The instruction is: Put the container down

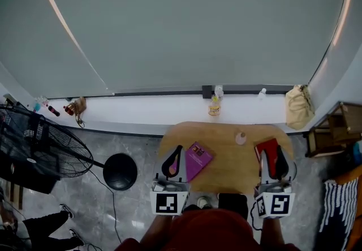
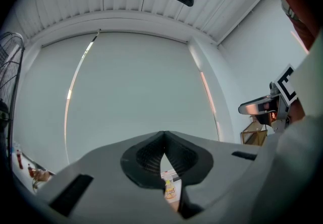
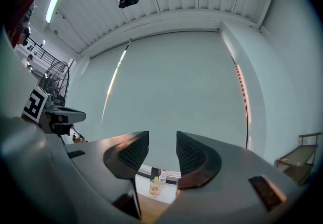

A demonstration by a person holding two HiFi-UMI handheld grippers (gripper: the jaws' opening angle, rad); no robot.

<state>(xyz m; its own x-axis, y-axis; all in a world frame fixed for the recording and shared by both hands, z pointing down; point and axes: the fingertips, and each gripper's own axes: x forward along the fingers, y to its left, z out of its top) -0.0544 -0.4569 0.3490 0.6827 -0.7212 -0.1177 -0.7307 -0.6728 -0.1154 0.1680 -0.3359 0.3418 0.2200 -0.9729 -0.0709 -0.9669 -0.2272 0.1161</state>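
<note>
Container point(image 1: 241, 138), small and pink, is set on the table point(image 1: 226, 172) near its far edge, apparently already released. Left gripper point(image 1: 173, 162) is closed on nothing. Right gripper point(image 1: 273, 159) is held open, empty, over the table's near edge.

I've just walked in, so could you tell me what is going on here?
A person holds a gripper in each hand over a small wooden table. Neither gripper holds anything: the left gripper is shut on nothing, and the right gripper has its jaws apart and empty. A small pink container already stands on the table, between a purple book and a red book.
</note>
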